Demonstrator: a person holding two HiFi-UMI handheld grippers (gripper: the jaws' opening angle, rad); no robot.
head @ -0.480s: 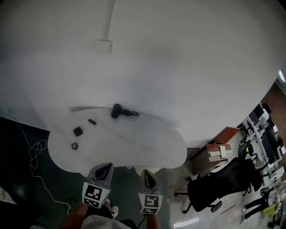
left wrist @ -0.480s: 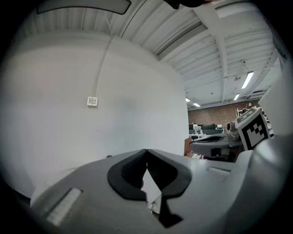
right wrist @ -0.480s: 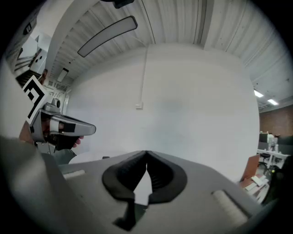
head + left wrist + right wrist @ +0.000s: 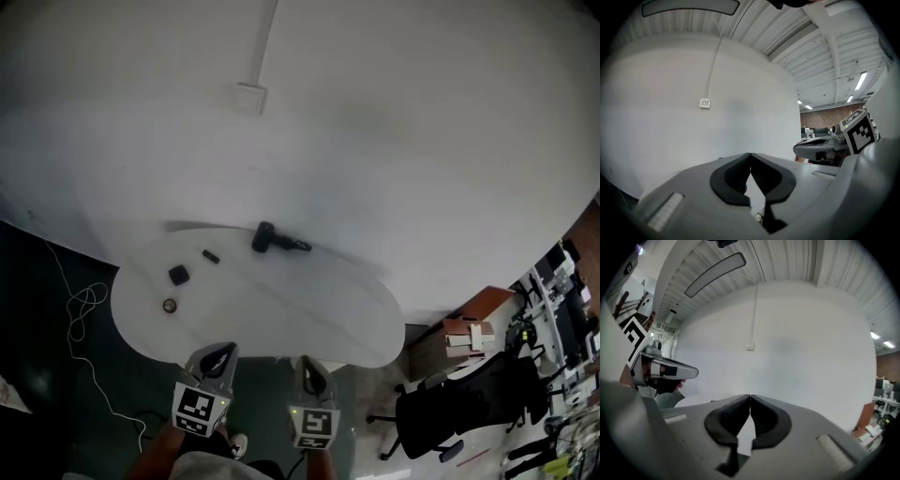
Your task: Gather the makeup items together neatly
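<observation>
The left gripper (image 4: 221, 351) and right gripper (image 4: 310, 364) hover at the six o'clock edge of the table (image 4: 319, 314), jaws clenched on nothing. The makeup lies scattered from nine to twelve o'clock: a round pot (image 4: 170, 305), a compact (image 4: 178, 274), a small tube (image 4: 211, 256) and a brush (image 4: 269, 238).

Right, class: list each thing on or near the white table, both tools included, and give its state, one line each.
Left tool: shut, nothing in it.
Right tool: shut, nothing in it.
Long black item: lying near the table's far edge, untouched.
Small black stick: lying flat, on its own.
Square black case: lying flat, on its own.
Small round item: near the left edge, on its own.
Table: items scattered, not gathered.
</observation>
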